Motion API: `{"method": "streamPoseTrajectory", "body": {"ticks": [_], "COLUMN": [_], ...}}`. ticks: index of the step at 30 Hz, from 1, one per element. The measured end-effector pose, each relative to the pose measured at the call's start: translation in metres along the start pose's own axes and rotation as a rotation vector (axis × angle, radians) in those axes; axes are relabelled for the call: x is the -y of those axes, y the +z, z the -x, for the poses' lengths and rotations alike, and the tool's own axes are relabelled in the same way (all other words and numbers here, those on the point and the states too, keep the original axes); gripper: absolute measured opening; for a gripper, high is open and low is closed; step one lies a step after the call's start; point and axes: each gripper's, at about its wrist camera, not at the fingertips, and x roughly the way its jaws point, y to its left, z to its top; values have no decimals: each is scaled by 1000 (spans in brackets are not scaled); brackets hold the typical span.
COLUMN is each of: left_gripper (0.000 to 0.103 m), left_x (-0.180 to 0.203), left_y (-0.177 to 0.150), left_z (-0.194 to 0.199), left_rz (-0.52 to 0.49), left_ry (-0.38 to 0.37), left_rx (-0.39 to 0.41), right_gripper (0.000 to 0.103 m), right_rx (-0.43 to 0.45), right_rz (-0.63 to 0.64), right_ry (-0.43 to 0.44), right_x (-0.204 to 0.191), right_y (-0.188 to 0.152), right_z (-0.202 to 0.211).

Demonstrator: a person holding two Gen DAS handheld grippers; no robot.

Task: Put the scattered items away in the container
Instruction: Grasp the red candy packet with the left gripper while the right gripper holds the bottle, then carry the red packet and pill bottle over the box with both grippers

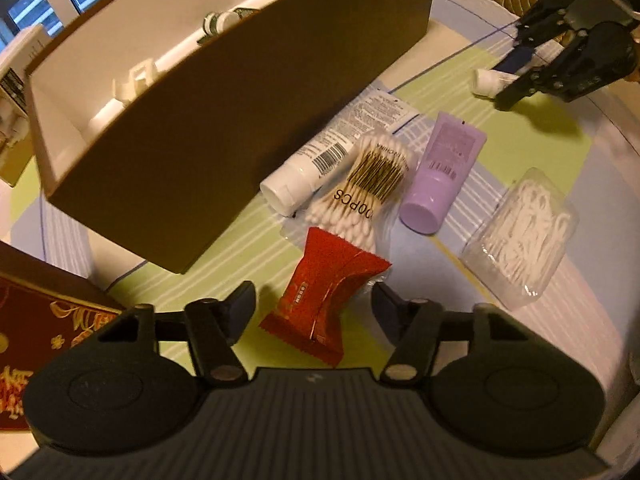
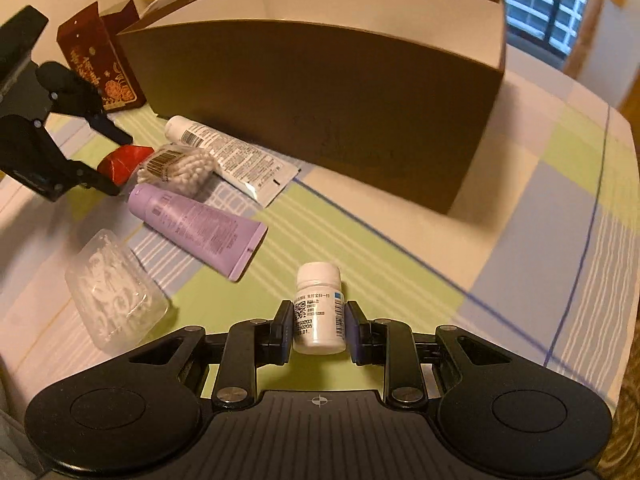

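Observation:
The brown cardboard box point(image 1: 224, 128) with a white inside stands at the back; it also shows in the right wrist view point(image 2: 320, 104). My left gripper point(image 1: 314, 306) is open around a red snack packet point(image 1: 326, 300) lying on the cloth. My right gripper point(image 2: 318, 330) is shut on a small white pill bottle point(image 2: 319, 312), also visible in the left wrist view point(image 1: 490, 80). A white tube point(image 1: 336, 152), a bag of cotton swabs point(image 1: 360, 192), a purple tube point(image 1: 442, 172) and a clear box of floss picks point(image 1: 520, 236) lie nearby.
A few small items lie inside the box point(image 1: 216, 22). A dark red gift box point(image 1: 36, 320) stands at the left, also in the right wrist view point(image 2: 100, 60). The table has a checked cloth point(image 2: 520, 240).

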Motion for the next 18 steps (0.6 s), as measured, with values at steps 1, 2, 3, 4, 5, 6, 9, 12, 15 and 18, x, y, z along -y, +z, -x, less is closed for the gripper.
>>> {"method": "streamPoseTrajectory", "body": {"ticks": [1, 2, 3, 4, 5, 6, 9, 12, 15, 18], "left_gripper": [41, 35, 31, 31, 30, 30, 30, 30, 30, 30], "left_x": [-1, -2, -4, -4, -3, -1, 3, 6, 8, 12], "left_y": [-1, -1, -2, -3, -5, -7, -15, -24, -32, -35], "left_z": [-2, -3, -3, -2, -1, 1, 6, 15, 24, 32], "left_rz": [7, 18, 30, 39, 44, 45, 63, 115, 160, 193], "left_ry": [-10, -25, -41, -50, -47, -40, -32, -33, -27, -12], "left_rx": [-5, -7, -5, -5, -6, -6, -7, 3, 4, 1], "right_gripper": [30, 30, 30, 30, 30, 30, 30, 30, 30, 30], "right_rx": [-2, -4, -5, -6, -8, -9, -13, -20, -26, -31], "right_rz": [-3, -5, -8, -11, -15, -20, -36, -56, -64, -74], "right_ry": [1, 1, 1, 0, -1, -2, 4, 4, 15, 25], "right_x": [-1, -3, -4, -6, -8, -10, -16, -21, -26, -30], "right_y": [-2, -4, -5, -7, -8, -9, -12, -14, -15, -12], "right_z": [1, 3, 4, 4, 4, 4, 4, 6, 9, 15]}}
